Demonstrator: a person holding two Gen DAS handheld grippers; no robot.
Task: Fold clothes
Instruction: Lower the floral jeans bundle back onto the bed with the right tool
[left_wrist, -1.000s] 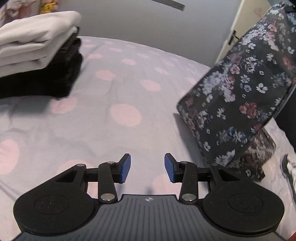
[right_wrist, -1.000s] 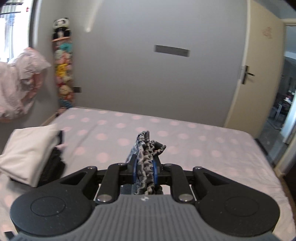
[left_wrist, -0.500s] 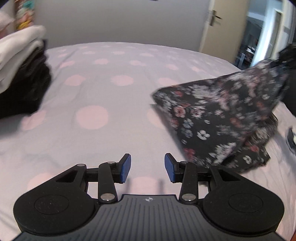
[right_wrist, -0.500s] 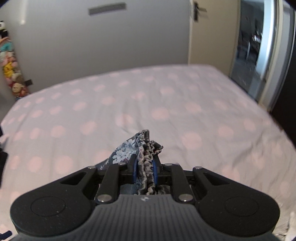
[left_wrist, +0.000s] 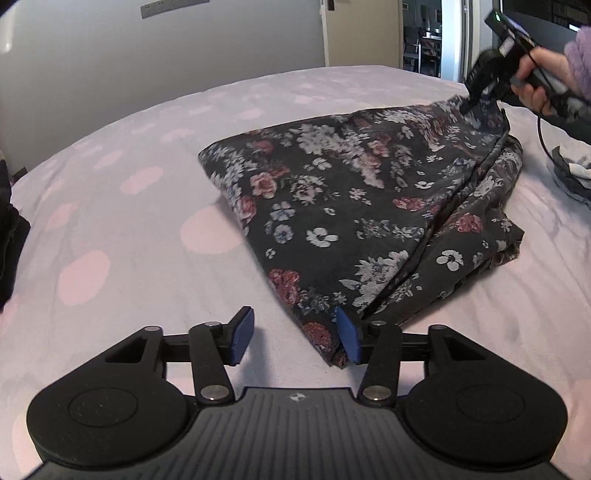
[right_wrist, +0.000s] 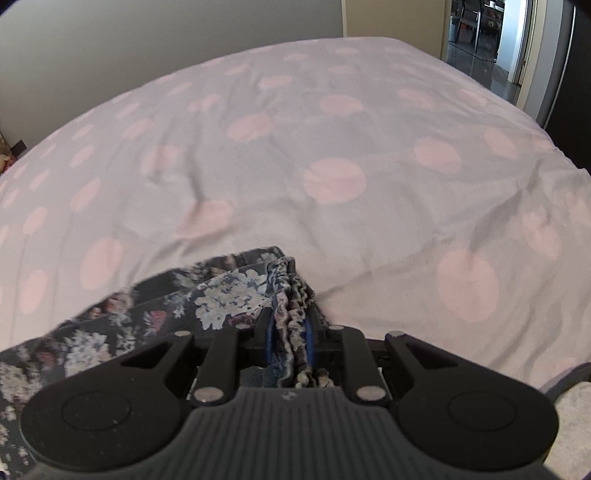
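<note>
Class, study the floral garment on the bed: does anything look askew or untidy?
Yes. The floral garment lies as a skewed triangle on the bed, its right-hand layers bunched and uneven. The right tool pinches its gathered waistband.

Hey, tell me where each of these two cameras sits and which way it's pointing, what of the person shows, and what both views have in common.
Left wrist: sits on the left tool, angled down over the bed toward the floral garment; its jaws are opening around the garment's near corner. The person's right hand and right tool show far right.
Right wrist: sits on the right tool, angled down across the bed toward a doorway; it is shut on the garment's gathered edge. No body part shows.
Shared: the garment, the dotted bed, the grey wall.
</note>
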